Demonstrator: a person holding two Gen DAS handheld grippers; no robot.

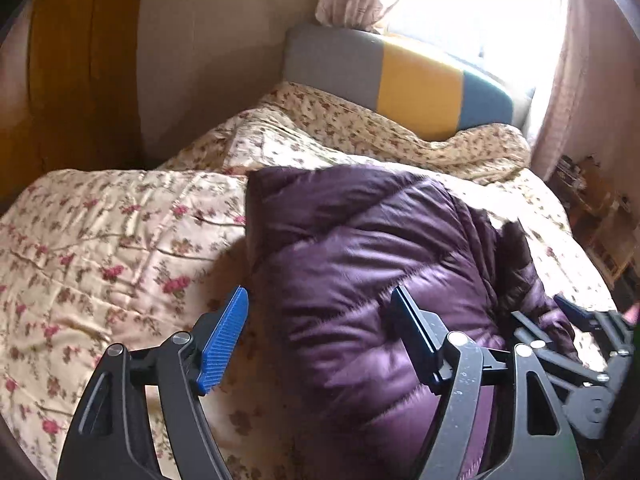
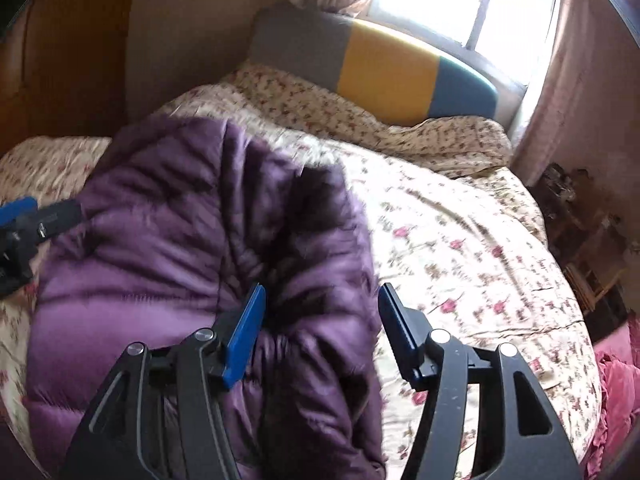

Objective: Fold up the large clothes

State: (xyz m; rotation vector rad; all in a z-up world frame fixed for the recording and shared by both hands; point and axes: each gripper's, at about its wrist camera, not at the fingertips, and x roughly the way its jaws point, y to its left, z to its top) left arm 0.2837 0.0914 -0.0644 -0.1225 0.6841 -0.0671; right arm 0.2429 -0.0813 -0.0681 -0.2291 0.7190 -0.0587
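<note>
A purple quilted down jacket (image 1: 360,248) lies bunched in a thick bundle on the floral bedspread (image 1: 100,240). My left gripper (image 1: 318,296) hovers open over the jacket's left edge, and its blue pads (image 1: 224,340) do not press on the fabric. In the right wrist view the jacket (image 2: 160,240) fills the left half, with a dark fold in its middle. My right gripper (image 2: 322,292) is open above the jacket's right edge, pads off the cloth. Each gripper shows in the other's view: the right gripper (image 1: 576,312) at the far right, the left gripper (image 2: 20,208) at the far left.
A grey, yellow and teal headboard (image 1: 400,80) stands at the far end under a bright window (image 2: 460,8) with pale curtains. A wooden wardrobe (image 1: 72,80) is on the left. Cluttered shelves (image 2: 580,240) and pink cloth (image 2: 616,392) sit off the bed's right side.
</note>
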